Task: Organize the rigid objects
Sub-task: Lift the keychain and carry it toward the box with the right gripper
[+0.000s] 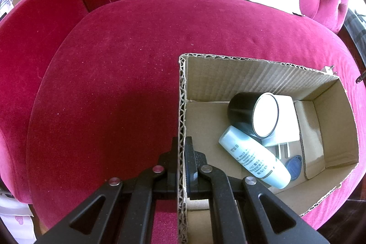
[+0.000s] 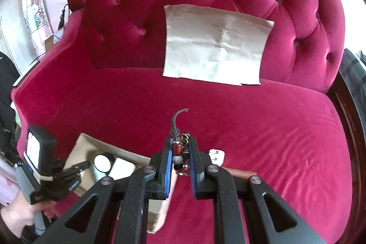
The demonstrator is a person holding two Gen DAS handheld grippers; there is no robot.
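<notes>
Your right tongs (image 2: 180, 159) pinch a beaded keychain (image 2: 179, 152) above the sofa seat's front edge; your left tongs (image 1: 181, 159) clamp the cardboard box (image 1: 263, 74) wall. Jar, tube, charger and fob are boxed; the keychain and a white plug (image 2: 216, 156) remain.

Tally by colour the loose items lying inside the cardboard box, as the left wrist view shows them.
Inside the cardboard box:
Black: 1, the black jar
White: 1, the white plug adapter
Light blue: 1, the light blue tube
Dark blue: 1, the blue key fob
Total: 4
</notes>
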